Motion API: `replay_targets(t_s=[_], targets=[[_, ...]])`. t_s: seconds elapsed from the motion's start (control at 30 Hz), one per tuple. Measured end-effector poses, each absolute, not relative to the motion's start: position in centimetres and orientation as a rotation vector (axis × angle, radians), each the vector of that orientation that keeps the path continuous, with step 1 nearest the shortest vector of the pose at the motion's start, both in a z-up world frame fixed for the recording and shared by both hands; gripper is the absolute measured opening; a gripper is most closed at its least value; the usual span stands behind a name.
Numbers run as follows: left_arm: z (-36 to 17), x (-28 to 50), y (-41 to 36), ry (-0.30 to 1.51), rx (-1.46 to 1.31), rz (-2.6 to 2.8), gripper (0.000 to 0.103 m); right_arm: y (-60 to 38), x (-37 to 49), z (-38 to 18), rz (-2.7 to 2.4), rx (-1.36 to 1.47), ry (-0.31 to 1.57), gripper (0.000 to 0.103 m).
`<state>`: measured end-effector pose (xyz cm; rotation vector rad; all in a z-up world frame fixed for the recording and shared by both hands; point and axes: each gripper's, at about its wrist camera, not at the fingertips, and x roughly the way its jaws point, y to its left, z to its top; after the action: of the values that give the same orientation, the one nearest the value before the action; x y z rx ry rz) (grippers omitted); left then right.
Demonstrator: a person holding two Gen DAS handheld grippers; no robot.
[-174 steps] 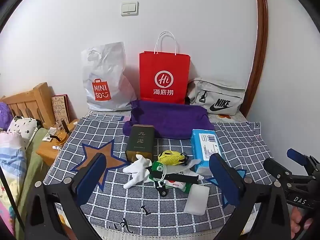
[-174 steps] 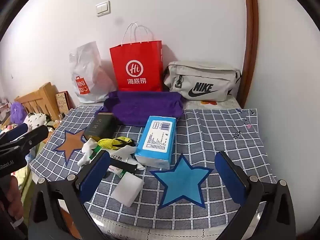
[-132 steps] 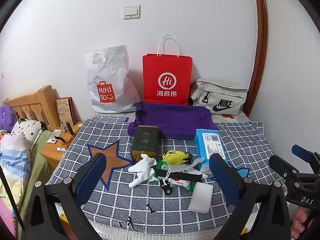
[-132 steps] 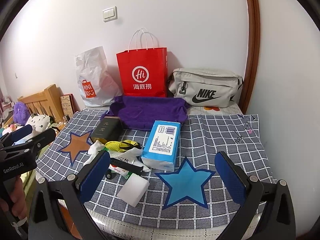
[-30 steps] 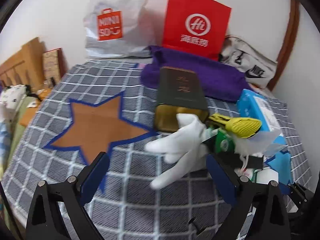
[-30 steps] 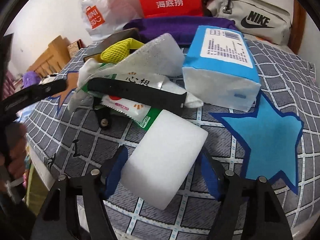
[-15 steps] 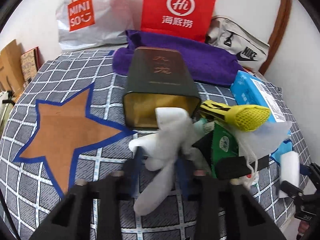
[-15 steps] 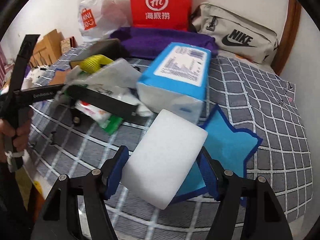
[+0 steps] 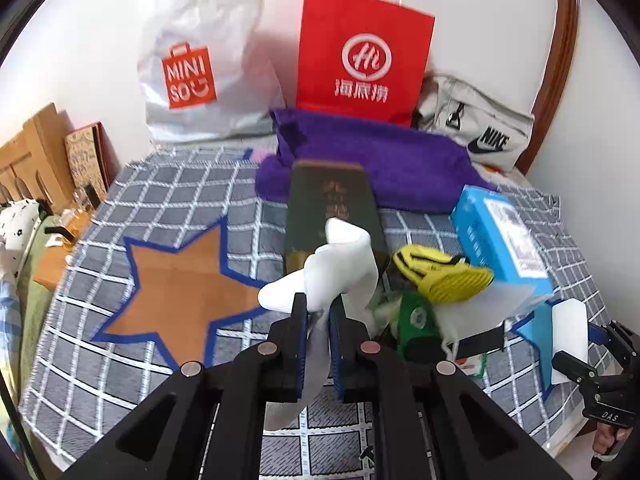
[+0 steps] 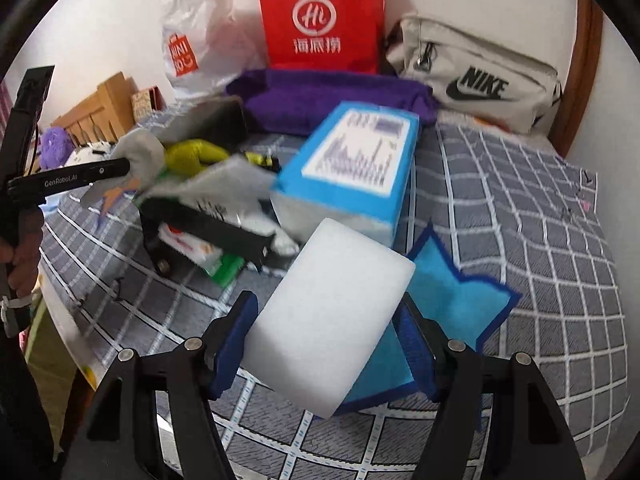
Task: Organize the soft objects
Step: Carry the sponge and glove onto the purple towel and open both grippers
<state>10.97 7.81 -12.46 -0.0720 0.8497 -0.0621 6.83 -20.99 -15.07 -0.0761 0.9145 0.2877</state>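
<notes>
Left hand-held gripper (image 9: 319, 308) pinches white glove (image 9: 340, 264); right hand-held gripper (image 10: 326, 320) clamps white sponge (image 10: 332, 320), broadside only there.

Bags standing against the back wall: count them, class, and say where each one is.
3. The white Miniso bag stands on the left, the red paper bag in the middle, and the grey Nike bag lies on the right. None seems hidden.

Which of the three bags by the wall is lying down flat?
The grey Nike bag, at the right end of the row. It lies long and low, while the red paper bag and the white Miniso bag both stand upright.
</notes>
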Motion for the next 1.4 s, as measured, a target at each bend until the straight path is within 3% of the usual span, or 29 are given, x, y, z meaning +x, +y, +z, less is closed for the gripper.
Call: replay_targets(t_s=[0.7,1.4], targets=[[-4.0,12.4,6.5,0.746,-0.048,-0.049,0.010,-21.2,10.0,-7.8,0.332,-0.115,0.812,0.069],[-3.6,23.8,5.5,0.783,-0.063,-0.046,0.010,-21.0,23.6,-5.2,0.363,-0.065,0.787,0.069]])
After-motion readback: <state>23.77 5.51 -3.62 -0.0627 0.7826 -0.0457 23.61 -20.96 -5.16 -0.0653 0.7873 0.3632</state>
